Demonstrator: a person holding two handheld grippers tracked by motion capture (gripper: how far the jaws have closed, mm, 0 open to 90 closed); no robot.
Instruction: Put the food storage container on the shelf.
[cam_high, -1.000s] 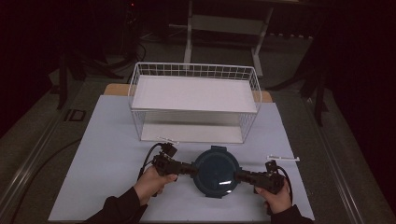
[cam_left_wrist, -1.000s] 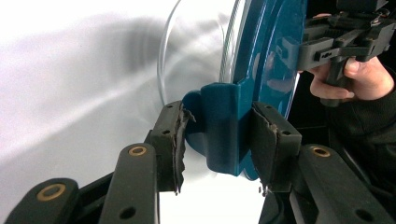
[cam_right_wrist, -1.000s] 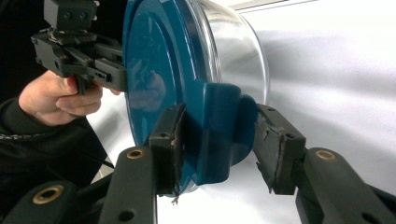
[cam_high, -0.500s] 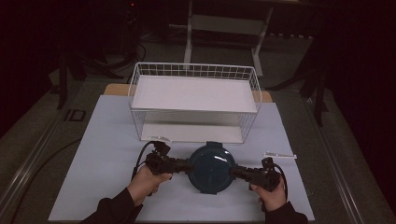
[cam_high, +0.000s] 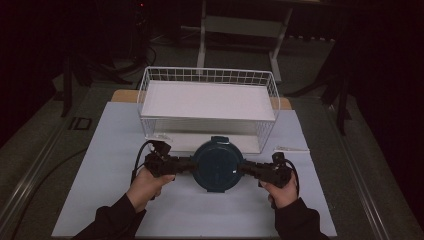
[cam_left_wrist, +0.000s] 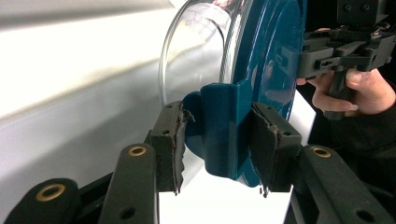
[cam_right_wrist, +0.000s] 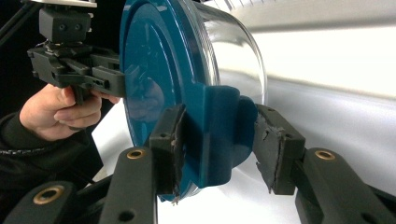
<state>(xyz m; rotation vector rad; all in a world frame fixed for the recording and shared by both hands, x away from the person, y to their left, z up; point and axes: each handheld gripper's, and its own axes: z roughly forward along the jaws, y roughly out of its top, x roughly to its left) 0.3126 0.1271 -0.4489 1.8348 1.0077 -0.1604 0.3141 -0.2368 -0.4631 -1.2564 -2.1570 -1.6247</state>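
Observation:
A round container (cam_high: 218, 164) with a dark teal lid and a clear bowl hangs between both grippers, just in front of the wire basket (cam_high: 207, 70). My left gripper (cam_high: 193, 162) is shut on the teal side latch (cam_left_wrist: 219, 135) at the container's left. Both pads (cam_left_wrist: 173, 140) press on that latch. My right gripper (cam_high: 244, 168) is shut on the opposite latch (cam_right_wrist: 224, 130), its pads (cam_right_wrist: 169, 140) on either side of it. In each gripper view the clear bowl (cam_left_wrist: 196, 51) faces the white surface, and the other hand and its gripper show beyond the lid.
The white wire basket stands at the back of the white mat (cam_high: 100, 150), with a white liner inside. A small white strip (cam_high: 291, 148) lies on the mat to the right of the basket. Dark floor and frame legs surround the table.
Both hands have carried the container away from the table's front edge, up and toward the basket, drifting slightly left. The grip on both latches is the same.

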